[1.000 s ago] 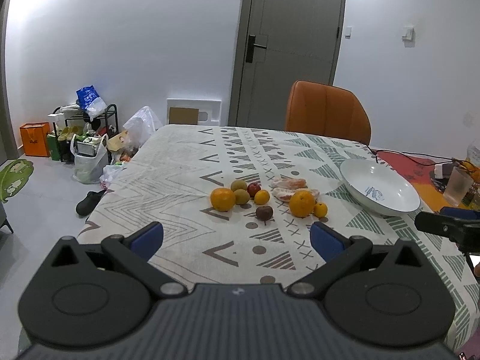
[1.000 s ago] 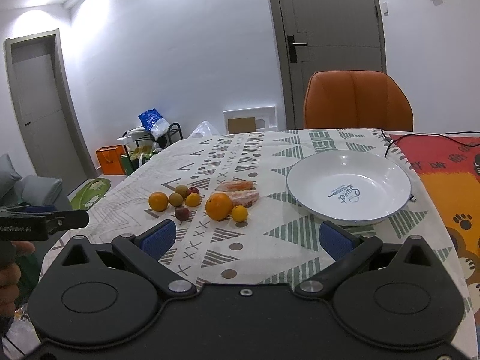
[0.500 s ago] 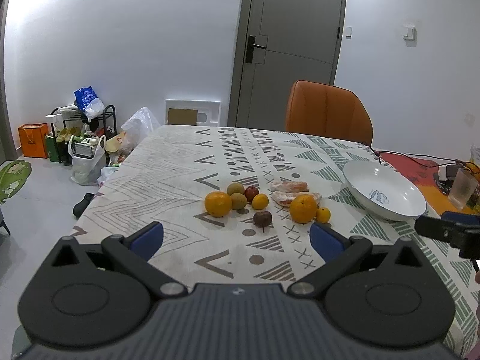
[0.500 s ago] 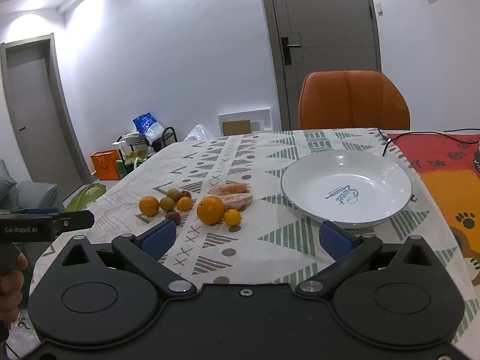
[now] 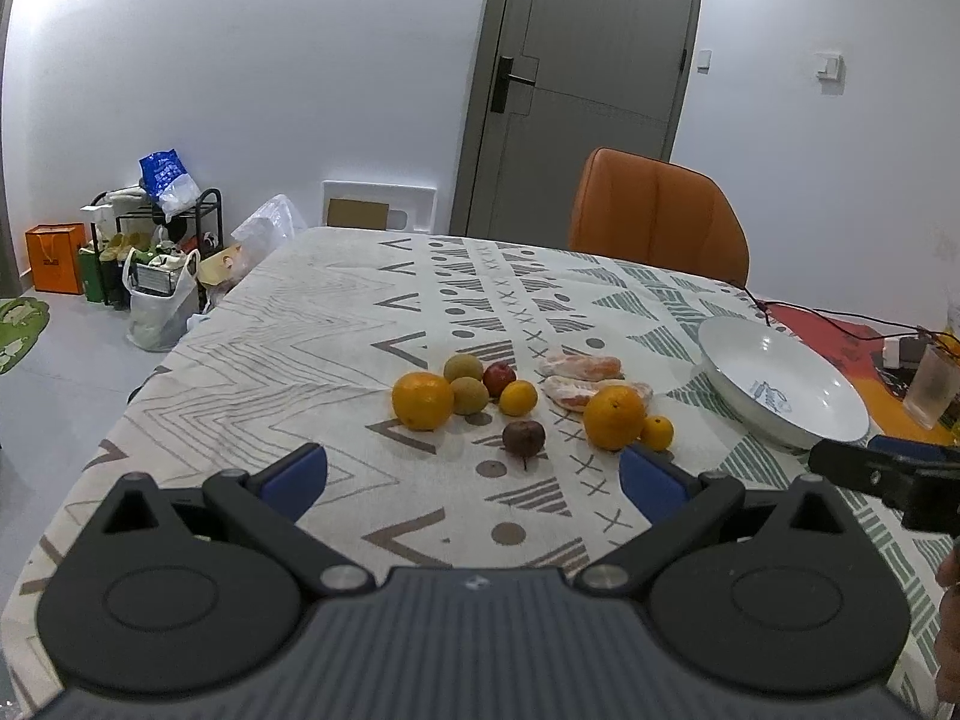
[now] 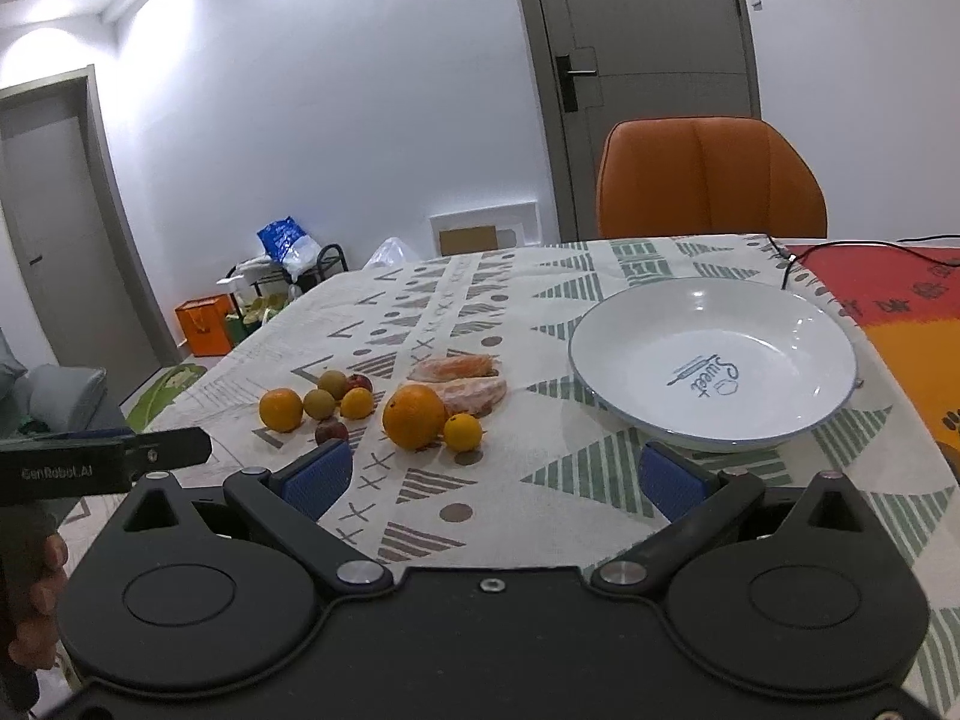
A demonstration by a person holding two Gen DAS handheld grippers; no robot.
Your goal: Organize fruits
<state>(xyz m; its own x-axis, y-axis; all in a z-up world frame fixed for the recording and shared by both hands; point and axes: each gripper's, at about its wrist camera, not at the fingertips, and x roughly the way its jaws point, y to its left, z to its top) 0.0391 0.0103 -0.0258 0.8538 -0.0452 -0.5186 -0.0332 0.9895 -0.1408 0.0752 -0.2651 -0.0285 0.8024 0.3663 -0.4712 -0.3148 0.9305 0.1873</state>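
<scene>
On the counter [image 5: 336, 312], both rigs have crept closer over the last second; fruit cluster [image 5: 522, 402] looms larger, none moved. Left gripper [image 5: 474, 474] jaws spread, empty, dark plum-like fruit [image 5: 524, 437] just ahead. Right gripper [image 6: 492, 471] jaws spread, empty, big orange [image 6: 414, 417] nearest. Plate [image 6: 600, 378] empty, right of the fruit, so I judge nothing's sorted yet. Open cloth between cluster and plate; the glass [image 5: 933, 387] past the plate is the thing to avoid.

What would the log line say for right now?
left gripper: open | right gripper: open | fruits: on table | plate: empty
</scene>
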